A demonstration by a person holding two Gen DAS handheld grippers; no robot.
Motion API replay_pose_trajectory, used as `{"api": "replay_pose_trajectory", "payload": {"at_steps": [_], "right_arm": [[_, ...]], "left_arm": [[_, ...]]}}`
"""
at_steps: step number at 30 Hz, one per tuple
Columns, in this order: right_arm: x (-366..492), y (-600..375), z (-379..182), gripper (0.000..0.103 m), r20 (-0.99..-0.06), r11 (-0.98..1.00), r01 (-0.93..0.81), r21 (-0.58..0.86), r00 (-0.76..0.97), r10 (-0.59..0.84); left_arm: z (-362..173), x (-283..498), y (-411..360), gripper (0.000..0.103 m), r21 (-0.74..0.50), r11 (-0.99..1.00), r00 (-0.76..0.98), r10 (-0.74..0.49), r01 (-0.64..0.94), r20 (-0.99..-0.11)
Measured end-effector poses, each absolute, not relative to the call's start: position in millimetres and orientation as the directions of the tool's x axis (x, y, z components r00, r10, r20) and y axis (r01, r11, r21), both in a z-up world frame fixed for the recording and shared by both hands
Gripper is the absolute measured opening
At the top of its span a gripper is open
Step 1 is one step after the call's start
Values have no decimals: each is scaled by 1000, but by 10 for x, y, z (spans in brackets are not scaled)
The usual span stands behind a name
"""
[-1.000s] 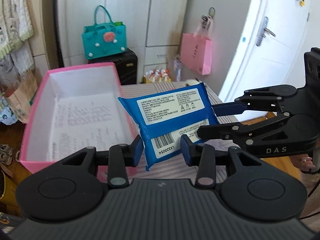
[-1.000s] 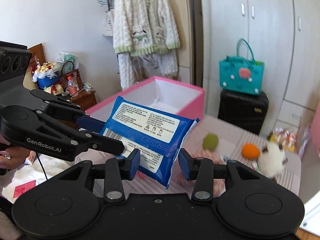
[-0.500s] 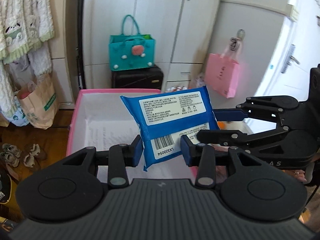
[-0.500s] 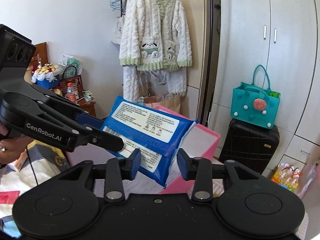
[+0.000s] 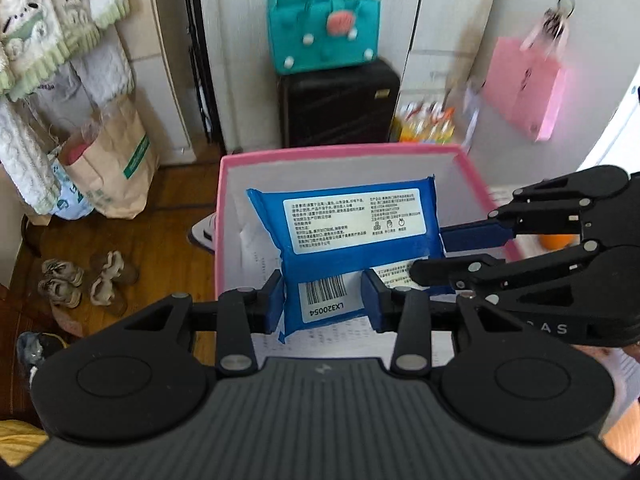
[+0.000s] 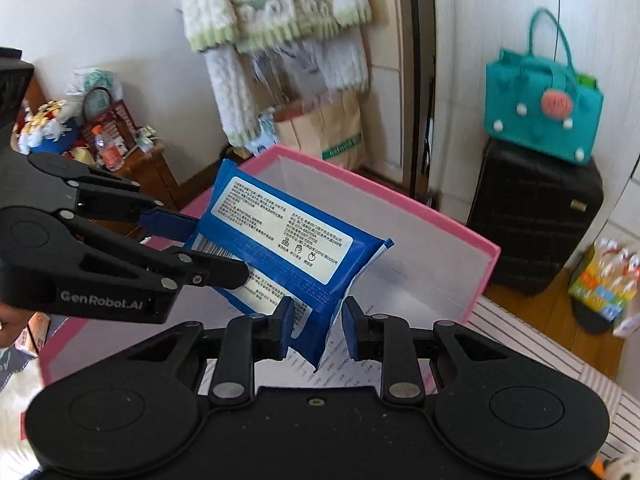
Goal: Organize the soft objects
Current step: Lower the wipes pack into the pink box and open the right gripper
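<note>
A blue wet-wipes pack (image 5: pixel 360 224) (image 6: pixel 280 232) hangs in the air over the open pink box (image 5: pixel 340 150) (image 6: pixel 400 200), label side up. My left gripper (image 5: pixel 322 300) is shut on its barcode end, a pad pressing each side. From the right view that gripper (image 6: pixel 218 248) reaches in from the left. My right gripper (image 6: pixel 317 320) has the pack's other corner between its fingers, and its jaws are closing onto it, the pads at the wrapper. In the left wrist view it (image 5: pixel 430 254) comes in from the right. Printed paper lines the box's white floor.
A teal bag (image 5: pixel 324 32) sits on a black suitcase (image 5: pixel 340 104) behind the box. A brown paper bag (image 5: pixel 108 160) and shoes (image 5: pixel 80 280) are on the wooden floor at left. A pink bag (image 5: pixel 528 88) hangs at right. The striped tablecloth (image 6: pixel 540 340) lies beside the box.
Both grippers have carried the pack sideways from above the striped table to over the pink box and tilted further down. The right jaws have narrowed around the pack's corner.
</note>
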State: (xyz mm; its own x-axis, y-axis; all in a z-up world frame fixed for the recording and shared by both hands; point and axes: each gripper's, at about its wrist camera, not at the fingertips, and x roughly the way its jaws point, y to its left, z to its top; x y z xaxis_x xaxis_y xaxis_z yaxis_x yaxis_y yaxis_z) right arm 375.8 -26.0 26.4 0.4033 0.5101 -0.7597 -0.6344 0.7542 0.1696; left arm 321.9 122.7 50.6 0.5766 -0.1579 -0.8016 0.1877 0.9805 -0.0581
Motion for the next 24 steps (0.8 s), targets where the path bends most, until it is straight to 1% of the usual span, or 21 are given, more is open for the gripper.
{"api": "replay_pose_trajectory", "payload": {"at_steps": [5, 7, 9, 12, 14, 15, 17, 18, 20, 22, 24], "right_arm": [[3797, -209, 177, 33, -774, 749, -641, 168, 385, 503], [3769, -221, 166, 33, -778, 741, -653, 159, 380, 501], [3817, -206, 146, 33, -783, 741, -656, 146, 381, 492], [3877, -176, 99, 33, -786, 750, -648, 131, 393, 477], [3877, -149, 84, 32, -788, 747, -656, 110, 400, 468], [3851, -133, 87, 35, -785, 749, -658, 80, 421, 454], [3808, -134, 109, 37, -772, 753, -656, 47, 455, 444], [3789, -155, 131, 37, -765, 764, -644, 39, 473, 437], [3750, -222, 181, 38, -754, 770, -637, 41, 486, 443], [3704, -307, 243, 38, -750, 773, -630, 74, 476, 460], [3653, -392, 308, 38, -747, 769, -628, 118, 454, 486]], "left_arm": [[431, 3387, 1298, 39, -55, 982, 518, -141, 179, -844], [453, 3370, 1241, 37, 9, 973, 526, -116, 229, -842], [451, 3361, 1168, 37, 89, 962, 539, -68, 259, -840], [387, 3406, 1079, 37, 131, 954, 533, -34, 268, -845], [354, 3416, 1035, 39, 182, 949, 554, 10, 256, -832], [343, 3413, 1021, 45, 216, 946, 578, 39, 241, -815], [370, 3359, 997, 48, 285, 936, 639, 93, 205, -764], [395, 3327, 994, 49, 296, 934, 659, 95, 200, -746], [462, 3286, 1002, 49, 274, 939, 660, 72, 207, -748], [537, 3231, 1024, 51, 237, 948, 654, 42, 213, -755], [612, 3135, 1036, 52, 230, 949, 655, 33, 217, -755]]}}
